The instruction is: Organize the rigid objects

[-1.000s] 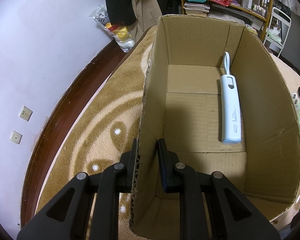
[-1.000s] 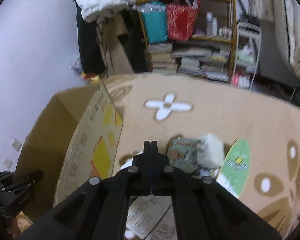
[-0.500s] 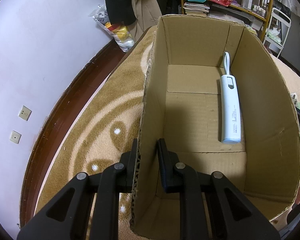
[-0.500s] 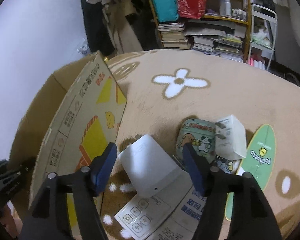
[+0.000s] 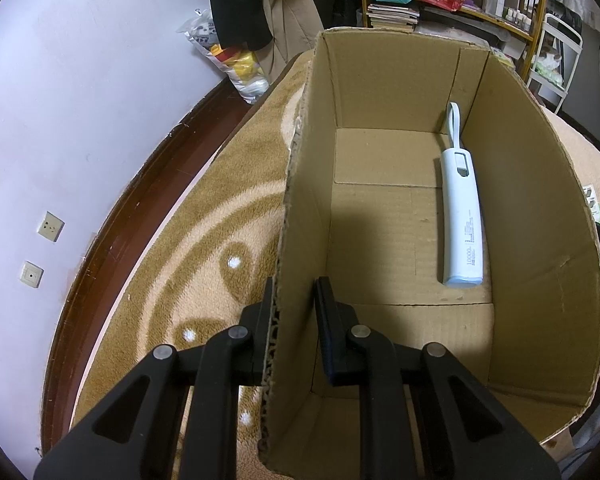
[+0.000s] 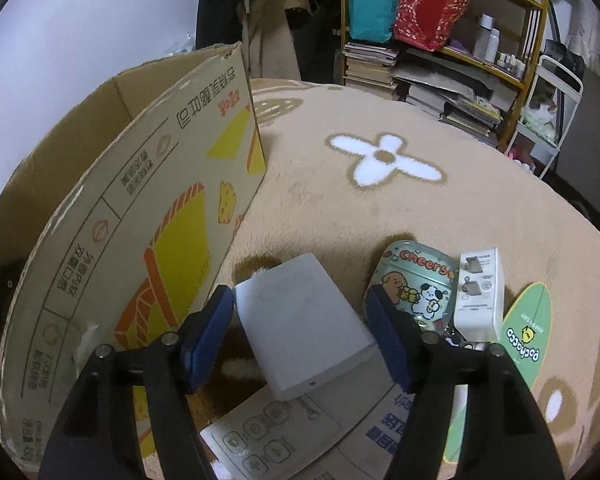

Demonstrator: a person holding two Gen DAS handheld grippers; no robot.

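Observation:
My left gripper (image 5: 296,286) is shut on the left wall of an open cardboard box (image 5: 380,80), one finger outside and one inside. A pale blue power bank (image 5: 462,216) with a loop strap lies on the box floor against the right wall. In the right wrist view the same box (image 6: 140,220) stands at the left with yellow and orange print. My right gripper (image 6: 300,300) is open and points down over a flat white rectangular device (image 6: 300,320) on the rug. Its blue pads straddle the device, close to its two sides.
Right of the white device lie a cartoon "Cheers" pouch (image 6: 416,280), a small white carton (image 6: 480,292) and a green oval card (image 6: 528,332). A printed leaflet (image 6: 284,432) lies under the device. Shelves (image 6: 460,40) with books and bags stand behind the beige rug (image 6: 340,208).
My right gripper opened from shut and sank toward the rug, so the white device now sits between its fingers. The left gripper and the box have not moved.

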